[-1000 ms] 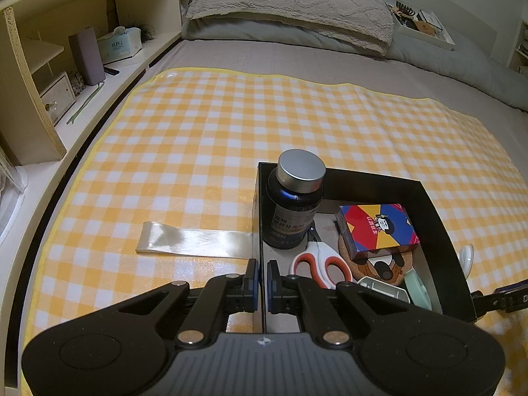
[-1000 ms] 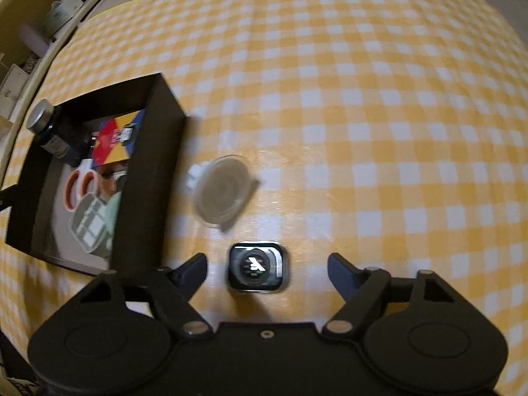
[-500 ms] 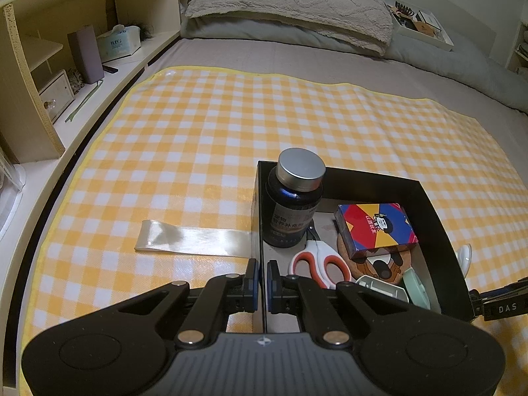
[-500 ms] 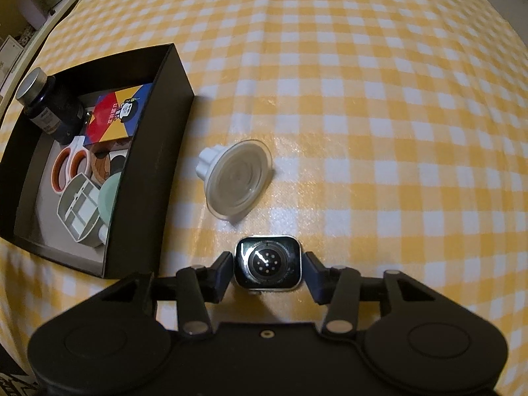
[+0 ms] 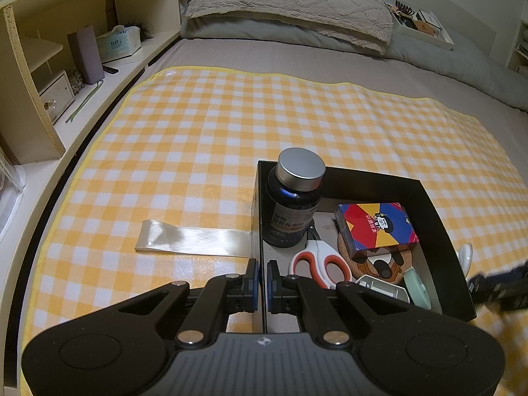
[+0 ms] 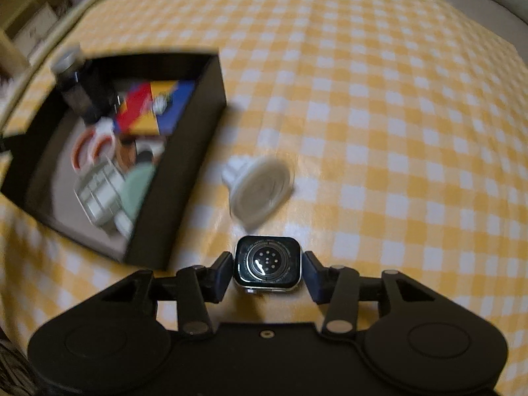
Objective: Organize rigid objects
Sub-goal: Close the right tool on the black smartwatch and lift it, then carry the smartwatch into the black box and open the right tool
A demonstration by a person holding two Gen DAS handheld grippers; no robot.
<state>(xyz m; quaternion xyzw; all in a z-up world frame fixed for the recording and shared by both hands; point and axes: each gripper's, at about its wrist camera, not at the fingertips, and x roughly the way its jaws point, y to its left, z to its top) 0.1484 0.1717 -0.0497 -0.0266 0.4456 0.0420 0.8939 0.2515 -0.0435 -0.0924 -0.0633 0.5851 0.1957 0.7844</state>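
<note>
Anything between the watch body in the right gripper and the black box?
Only the box's near wall, to be cleared from above. The white suction disc lies beside that path. The right gripper grips the watch body; open space remains inside.

1. This is a bedroom in a home.
2. A big bed (image 5: 330,76) with a grey sheet fills the room.
3. A fluffy pillow (image 5: 290,3) lies at the far end.
4. A yellow checked mat (image 5: 231,125) is spread on the bed.
5. On the left is a wooden shelf (image 5: 43,49) with a tissue box (image 5: 119,43) and a tiny drawer (image 5: 57,95).
</note>
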